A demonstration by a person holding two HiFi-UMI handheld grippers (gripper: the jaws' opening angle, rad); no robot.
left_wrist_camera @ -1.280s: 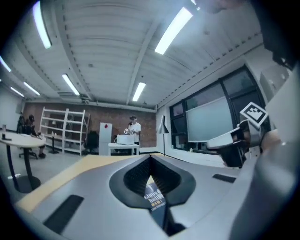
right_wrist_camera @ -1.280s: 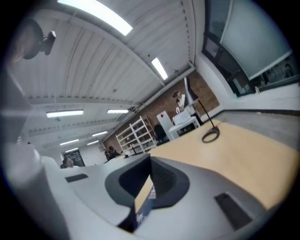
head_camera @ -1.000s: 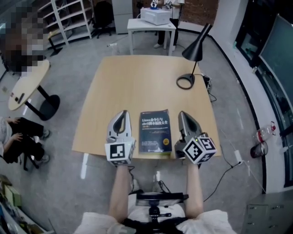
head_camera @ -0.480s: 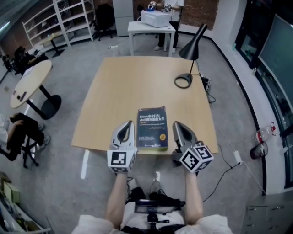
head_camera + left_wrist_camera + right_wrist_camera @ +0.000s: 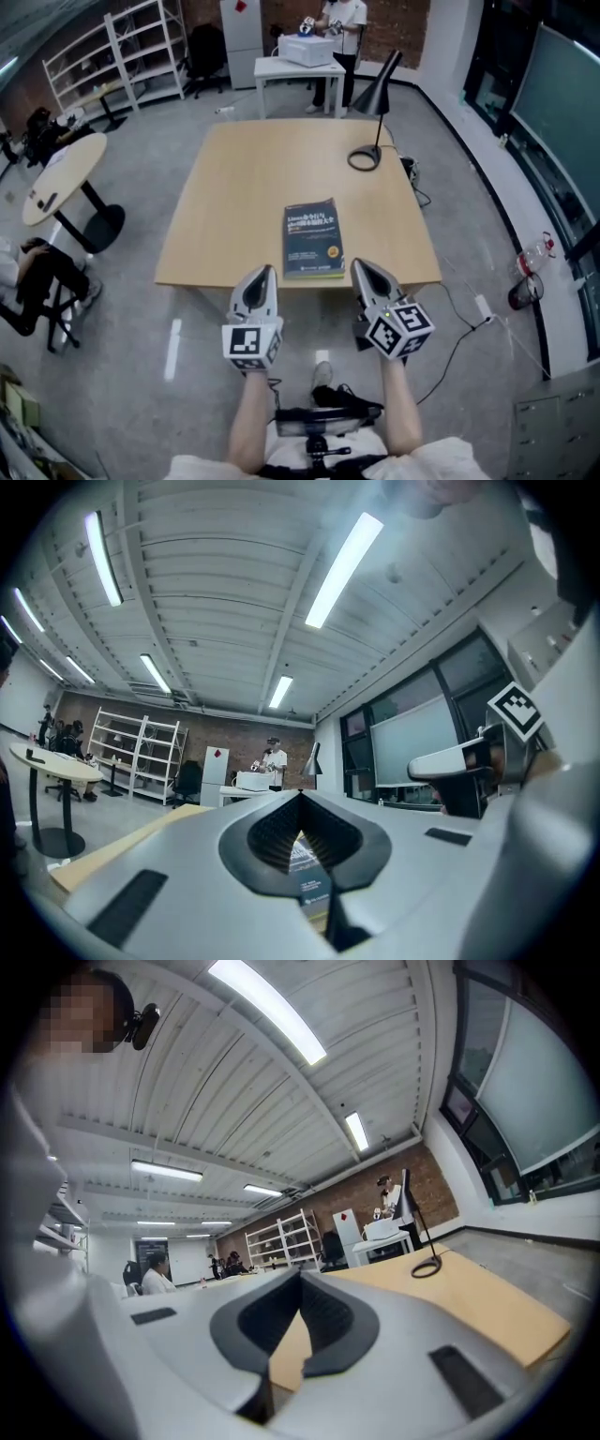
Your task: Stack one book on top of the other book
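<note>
A dark blue book [image 5: 313,239] with white print lies flat near the front edge of the wooden table [image 5: 244,178]; its pale page edge faces me, and I cannot tell whether a second book lies under it. My left gripper [image 5: 262,273] and right gripper [image 5: 362,268] hover side by side just off the table's front edge, above the floor, both shut and empty. Both point level toward the book, apart from it. In the left gripper view the book [image 5: 304,859] shows through the gap behind the shut left gripper [image 5: 300,796]. The right gripper [image 5: 300,1275] faces the bare tabletop [image 5: 469,1307].
A black desk lamp [image 5: 371,94] stands at the table's far right corner. Behind it a white table [image 5: 295,66] carries a box, with a person beside it. A round table [image 5: 61,173] and a seated person [image 5: 37,281] are to the left. Cables trail on the floor at right.
Both grippers have drawn back toward me, from flanking the book over the table to hanging in front of its edge. The book has stayed where it was.
</note>
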